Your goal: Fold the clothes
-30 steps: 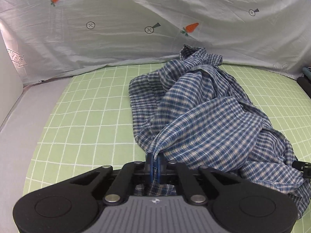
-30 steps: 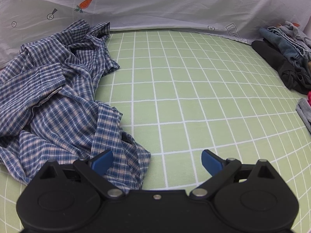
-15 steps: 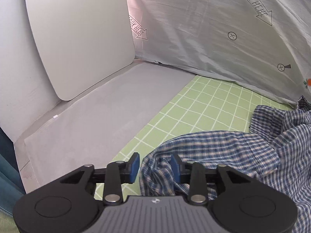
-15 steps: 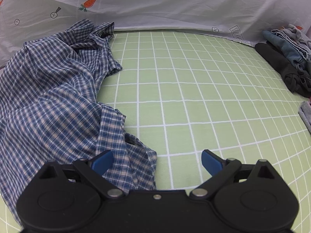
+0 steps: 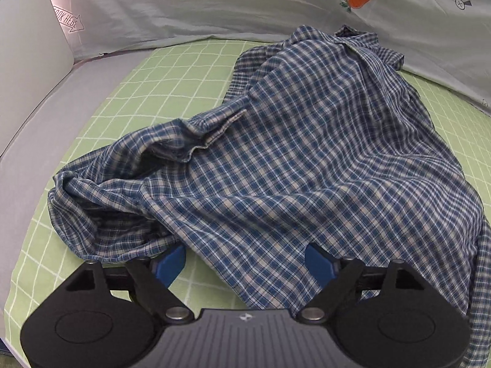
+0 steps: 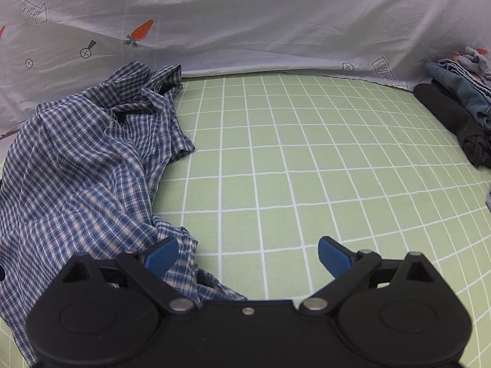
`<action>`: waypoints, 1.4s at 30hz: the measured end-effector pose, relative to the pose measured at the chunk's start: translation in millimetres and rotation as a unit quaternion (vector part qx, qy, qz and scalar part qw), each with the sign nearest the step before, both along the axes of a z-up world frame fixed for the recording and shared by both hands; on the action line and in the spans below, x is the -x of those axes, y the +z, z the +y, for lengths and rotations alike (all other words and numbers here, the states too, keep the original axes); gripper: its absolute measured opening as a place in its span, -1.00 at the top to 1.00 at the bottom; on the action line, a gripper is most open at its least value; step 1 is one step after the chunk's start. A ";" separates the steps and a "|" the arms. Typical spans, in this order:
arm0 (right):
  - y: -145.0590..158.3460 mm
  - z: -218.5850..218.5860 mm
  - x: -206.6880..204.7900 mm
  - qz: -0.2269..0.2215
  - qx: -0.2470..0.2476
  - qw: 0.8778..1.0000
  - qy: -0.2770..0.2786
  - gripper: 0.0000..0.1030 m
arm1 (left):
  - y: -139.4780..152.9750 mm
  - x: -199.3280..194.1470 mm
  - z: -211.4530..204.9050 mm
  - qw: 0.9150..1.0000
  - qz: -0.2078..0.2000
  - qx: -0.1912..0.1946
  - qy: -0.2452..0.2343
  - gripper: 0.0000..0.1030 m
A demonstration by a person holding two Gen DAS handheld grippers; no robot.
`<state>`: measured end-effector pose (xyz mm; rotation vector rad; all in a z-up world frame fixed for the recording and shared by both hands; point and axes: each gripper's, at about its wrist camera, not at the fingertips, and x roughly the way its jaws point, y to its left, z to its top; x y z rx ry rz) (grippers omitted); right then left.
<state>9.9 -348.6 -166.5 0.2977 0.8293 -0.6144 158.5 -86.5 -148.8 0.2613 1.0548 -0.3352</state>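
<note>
- The left gripper [image 5: 245, 260] jaws are opening; the plaid shirt [image 5: 276, 159] clamped between them a second ago has been released, its hem lying between the parted pads.
- The right gripper [image 6: 247, 256] jaws are held apart, empty, at the shirt's edge.
- The shirt is left crumpled on the green gridded worktop [image 6: 291, 159]; spreading is judged unfinished.
- Both grippers are pitched steeply downward.

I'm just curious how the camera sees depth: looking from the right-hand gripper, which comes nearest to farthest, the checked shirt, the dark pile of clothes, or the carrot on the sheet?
1. Checked shirt: left, its edge lies right at the right gripper.
2. Dark pile of clothes: far right, across the green mat.
3. Carrot: upper left, on the sheet behind the mat.
</note>
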 end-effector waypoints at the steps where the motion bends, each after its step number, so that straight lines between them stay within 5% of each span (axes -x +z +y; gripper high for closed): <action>1: -0.1 -2.3 -3.6 0.000 0.006 1.000 0.007 -0.94 | -5.5 -2.3 -0.6 1.000 0.008 -0.010 0.007 -0.70; 7: -2.6 -29.1 -32.0 -0.031 -0.027 0.999 0.033 -0.85 | -24.7 -13.0 6.6 0.997 0.037 -0.047 0.050 -0.97; 18: -31.1 -37.1 -84.2 -0.055 -0.140 0.984 0.092 0.36 | -30.8 -27.6 29.3 0.995 0.084 -0.010 0.057 -1.00; 23: -36.8 -23.6 -83.4 -0.051 -0.127 0.984 0.112 0.97 | -28.2 -29.4 25.8 0.996 0.078 -0.009 0.043 -1.00; 30: -21.2 -37.3 -55.0 -0.044 -0.044 0.995 0.082 1.00 | -25.5 -28.4 27.3 0.998 0.060 -0.003 0.020 -1.00; 36: 14.1 -97.0 -24.4 -0.042 0.052 0.998 -0.007 1.00 | -26.8 -29.9 31.4 0.999 0.051 0.000 0.012 -1.00; 40: 25.2 -123.5 -7.8 -0.051 0.053 0.996 -0.039 0.92 | -26.8 -29.5 33.5 0.999 0.049 0.001 0.015 -1.00; 41: 24.2 -123.2 -3.3 -0.051 0.050 0.997 -0.044 0.68 | -26.5 -29.4 34.1 0.999 0.049 0.001 0.017 -1.00; 42: 23.2 -122.8 1.2 -0.050 0.046 0.996 -0.049 0.19 | -26.2 -29.3 34.3 0.999 0.050 0.001 0.021 -1.00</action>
